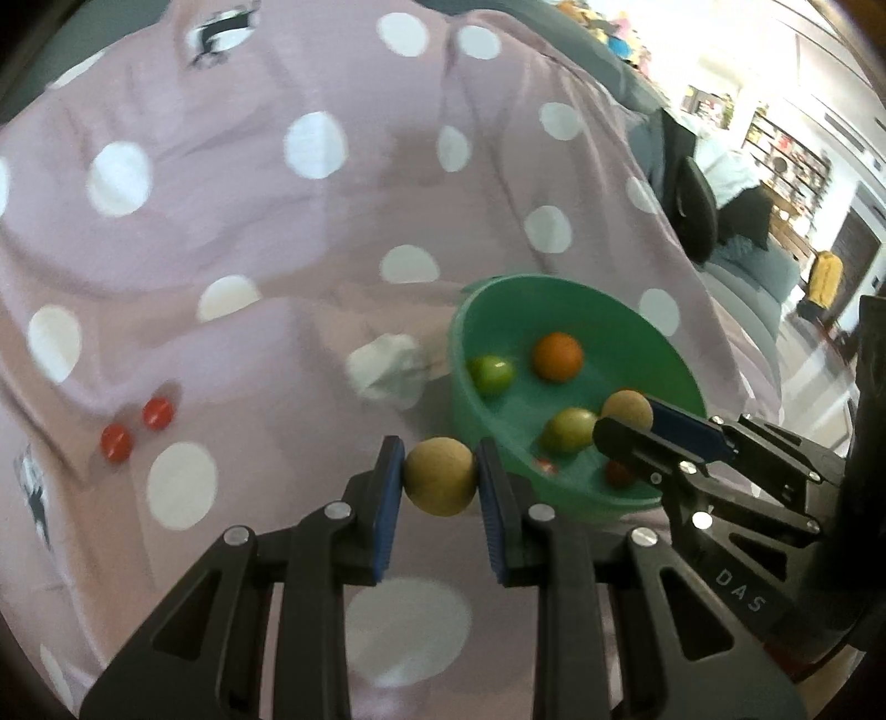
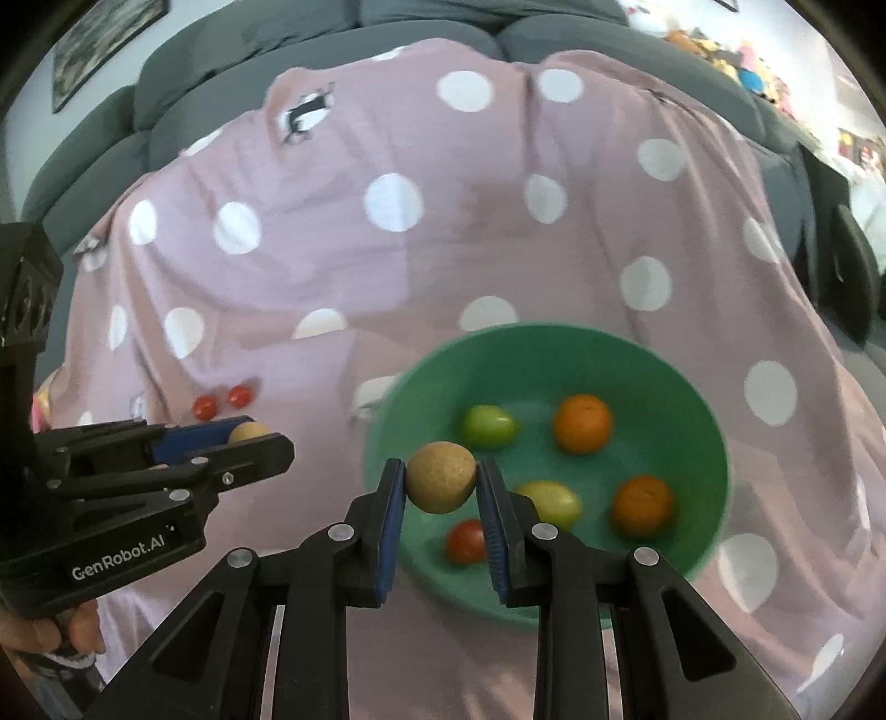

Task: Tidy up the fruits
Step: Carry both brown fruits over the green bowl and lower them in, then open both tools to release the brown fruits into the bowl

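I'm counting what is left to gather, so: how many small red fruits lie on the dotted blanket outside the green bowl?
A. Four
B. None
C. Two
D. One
C: two small red fruits lie side by side on the blanket, well away from the green bowl; the left wrist view shows the same pair.

A pink polka-dot blanket (image 2: 443,249) is lying draped over a grey sofa (image 2: 421,22); shelves (image 1: 786,149) are standing behind.
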Motion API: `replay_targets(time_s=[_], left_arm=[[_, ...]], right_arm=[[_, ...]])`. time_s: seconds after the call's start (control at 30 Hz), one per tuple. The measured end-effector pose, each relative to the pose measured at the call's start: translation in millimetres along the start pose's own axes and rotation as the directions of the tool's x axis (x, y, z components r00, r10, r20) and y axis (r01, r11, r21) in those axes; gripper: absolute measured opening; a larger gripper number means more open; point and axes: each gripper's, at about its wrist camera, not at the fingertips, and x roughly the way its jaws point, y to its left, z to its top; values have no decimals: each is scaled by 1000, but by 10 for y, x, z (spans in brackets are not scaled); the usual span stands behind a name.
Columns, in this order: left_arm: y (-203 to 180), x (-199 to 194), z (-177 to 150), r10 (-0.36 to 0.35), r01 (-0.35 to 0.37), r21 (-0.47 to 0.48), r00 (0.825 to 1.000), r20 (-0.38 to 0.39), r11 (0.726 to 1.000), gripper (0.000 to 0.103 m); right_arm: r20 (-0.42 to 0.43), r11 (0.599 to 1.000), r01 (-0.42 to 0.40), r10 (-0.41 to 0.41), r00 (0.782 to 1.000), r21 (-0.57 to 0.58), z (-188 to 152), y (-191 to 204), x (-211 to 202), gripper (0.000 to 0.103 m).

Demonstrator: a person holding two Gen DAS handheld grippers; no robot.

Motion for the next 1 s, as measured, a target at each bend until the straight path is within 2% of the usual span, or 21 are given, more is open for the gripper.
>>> replay_targets(time_s=[0.47,0.8,1.0], left_arm=[[-458,536,210,14,-8,141,999,-39,990,26],[-637,721,160,88,-71,242,994,-59,968,26],[-657,724,137,119,-101,250,991,-55,963,27]], right_arm=[[-10,993,81,-80,997,82,-23,-532,92,28],[-29,990,102,-99,995,94,-69,-651,147,28],[-45,990,112,-108,993,88,-97,-639,168,28]])
